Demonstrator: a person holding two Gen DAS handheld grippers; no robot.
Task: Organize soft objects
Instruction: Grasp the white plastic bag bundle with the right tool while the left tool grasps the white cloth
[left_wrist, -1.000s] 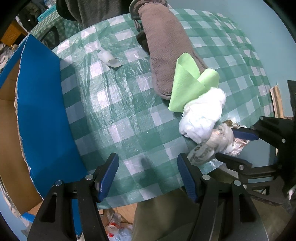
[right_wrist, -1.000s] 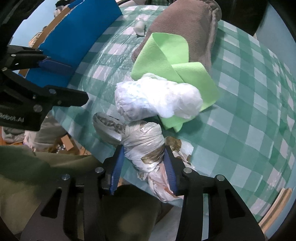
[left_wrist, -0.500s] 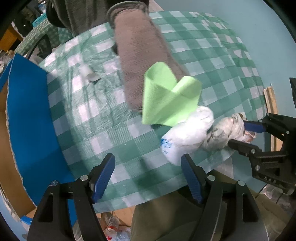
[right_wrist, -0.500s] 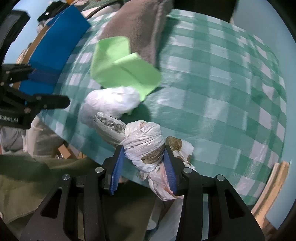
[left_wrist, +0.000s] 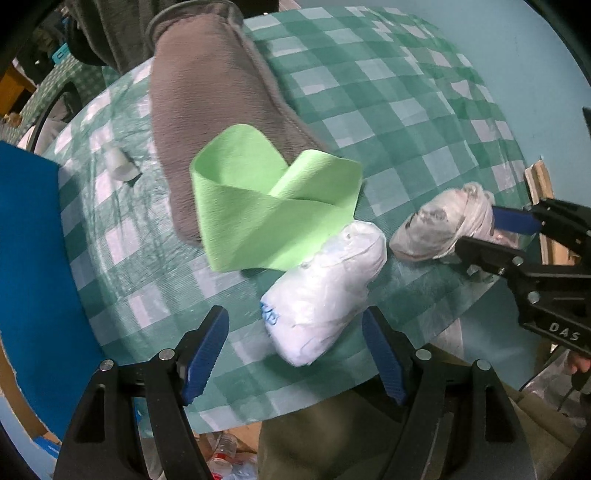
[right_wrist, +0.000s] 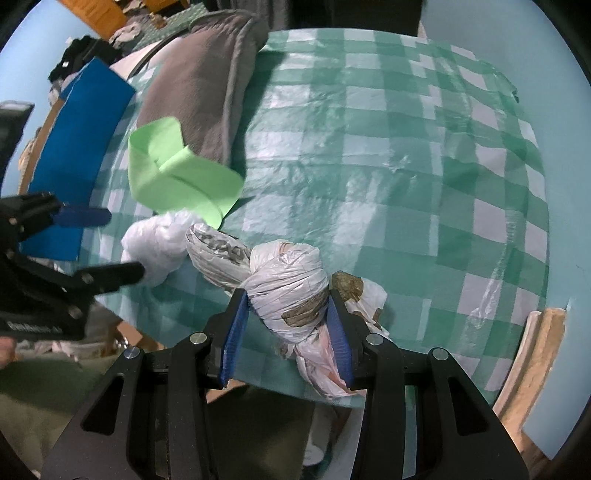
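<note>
Right gripper (right_wrist: 286, 325) was clamped on a knotted grey-white bag bundle (right_wrist: 286, 291); both blue pads pressed its sides, and loose plastic trailed back between the fingers toward the table edge. The bundle's printed tail stuck out ahead-left of the jaws.

Left gripper (left_wrist: 295, 350) was wide apart with nothing gripped. The white bag wad (left_wrist: 325, 291) lay on the checked tablecloth (left_wrist: 388, 92) in the gap between its fingers, nearer the right pad (left_wrist: 380, 354); neither pad touched it.

Just beyond the wad, ahead of the left gripper, the folded green cloth (left_wrist: 258, 206) overlapped the wad's far end. Beyond that lay the grey towel (left_wrist: 207, 110), partly under the cloth. A blue box flap (left_wrist: 33, 258) stood left of the left gripper. A small white roll (left_wrist: 118, 164) sat ahead-left, near the towel.
</note>
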